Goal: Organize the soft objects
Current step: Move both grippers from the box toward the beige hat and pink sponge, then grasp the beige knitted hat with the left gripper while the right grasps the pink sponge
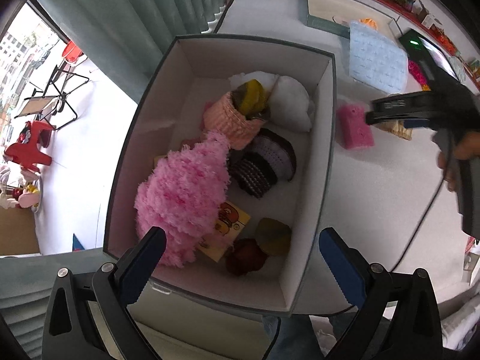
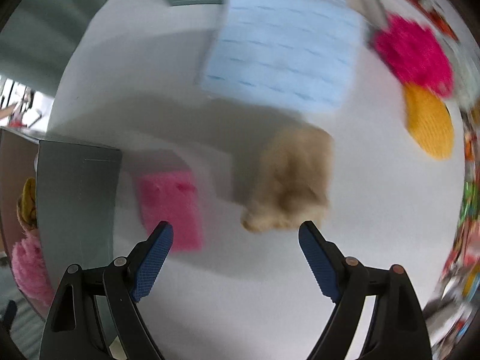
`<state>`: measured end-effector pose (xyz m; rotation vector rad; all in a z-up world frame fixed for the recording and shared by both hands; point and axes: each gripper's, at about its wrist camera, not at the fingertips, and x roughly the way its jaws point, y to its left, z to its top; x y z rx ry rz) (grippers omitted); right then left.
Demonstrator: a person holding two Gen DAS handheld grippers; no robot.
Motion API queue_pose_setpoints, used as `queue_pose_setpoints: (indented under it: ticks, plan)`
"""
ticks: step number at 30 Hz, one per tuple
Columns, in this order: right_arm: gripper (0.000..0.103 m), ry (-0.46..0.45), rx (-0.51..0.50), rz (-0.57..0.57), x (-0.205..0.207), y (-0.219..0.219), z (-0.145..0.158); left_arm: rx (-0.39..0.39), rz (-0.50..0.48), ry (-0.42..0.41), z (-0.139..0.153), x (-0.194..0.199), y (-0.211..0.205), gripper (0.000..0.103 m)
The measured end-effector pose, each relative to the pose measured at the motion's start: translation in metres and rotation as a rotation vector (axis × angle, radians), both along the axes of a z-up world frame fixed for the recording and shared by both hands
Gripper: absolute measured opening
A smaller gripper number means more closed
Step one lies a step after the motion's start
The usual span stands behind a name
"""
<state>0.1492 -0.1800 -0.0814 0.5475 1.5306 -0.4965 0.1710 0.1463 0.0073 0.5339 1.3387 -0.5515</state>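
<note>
Partly done, judging by the box. The grey box (image 1: pixel 327 162) already holds a fluffy pink knit (image 1: pixel 183 192), a peach knit piece (image 1: pixel 228 120), white stuffing (image 1: pixel 288 102), a brown-and-lilac striped roll (image 1: pixel 264 162), a picture card (image 1: pixel 231 225) and two dark yarn balls (image 1: pixel 261 246). The left tool (image 1: pixel 241 258) hangs over the box's near end, jaws spread, nothing between them.

Left to do, on the white counter (image 2: pixel 270 270) right of the box: pink sponge (image 2: pixel 171 207) just beside the box, tan fluffy piece (image 2: pixel 291 186) further right, light blue cloth (image 2: pixel 285 42) beyond, then magenta knit (image 2: pixel 414 57) and yellow knit (image 2: pixel 429 120) farthest right. The right tool (image 2: pixel 237 240), spread and empty, hangs between sponge and tan piece; view blurred.
</note>
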Motion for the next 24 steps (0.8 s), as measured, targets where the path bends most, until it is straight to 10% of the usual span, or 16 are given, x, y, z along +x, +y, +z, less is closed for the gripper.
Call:
queue_pose_setpoints:
  ticks: [8,14,24]
  plan:
    - [0.086,-0.014,0.037,0.229,0.036,0.039,-0.028,0.051,-0.018,-0.003,0.001,-0.014,-0.015,0.103]
    - [0.032,0.005,-0.041,0.301,0.015,0.041,-0.020,0.055,-0.068,-0.008,0.005,-0.026,-0.040,0.103]
    - [0.042,0.092,0.061,0.144,-0.154,-0.010,-0.021,0.029,-0.216,0.033,-0.003,-0.076,-0.109,0.103]
